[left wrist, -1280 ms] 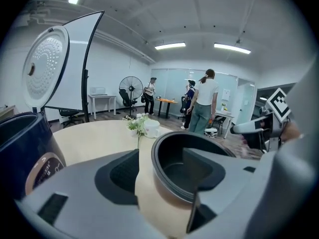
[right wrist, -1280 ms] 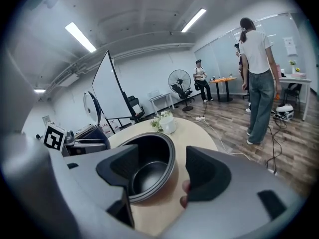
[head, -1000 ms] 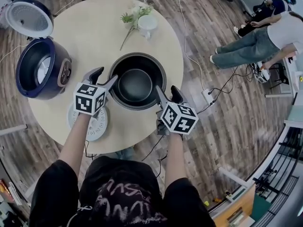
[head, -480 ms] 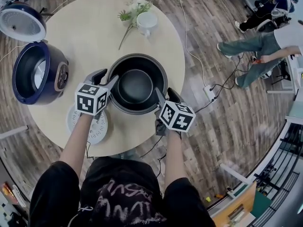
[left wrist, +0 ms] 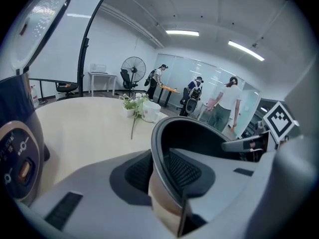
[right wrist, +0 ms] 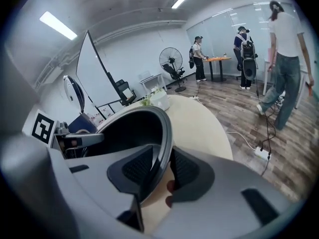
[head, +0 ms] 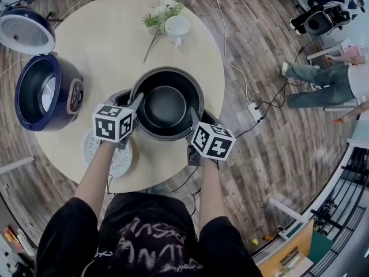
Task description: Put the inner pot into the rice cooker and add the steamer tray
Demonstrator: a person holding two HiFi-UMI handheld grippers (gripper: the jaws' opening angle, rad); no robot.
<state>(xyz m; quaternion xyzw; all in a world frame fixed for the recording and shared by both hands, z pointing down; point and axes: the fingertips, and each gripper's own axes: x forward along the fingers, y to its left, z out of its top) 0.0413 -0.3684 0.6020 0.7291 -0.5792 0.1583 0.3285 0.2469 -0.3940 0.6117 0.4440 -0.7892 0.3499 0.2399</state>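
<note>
Gripping inner pot (head: pixel 166 103) by the near edge of the counter (head: pixel 104 45) | left gripper (left wrist: pixel 160 176) and right gripper (right wrist: pixel 160 169) jaws, just closed in, clamp opposite sides of its rim | rice cooker (head: pixel 47 92) open at left edge | risk: thin rim pinch may slip, tilting pot if lifted unevenly.

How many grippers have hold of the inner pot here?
2. The left gripper, jaws having just been closing, pinches the left rim of the inner pot; the right gripper, likewise just closing, pinches its right rim. Neither grip is hidden.
</note>
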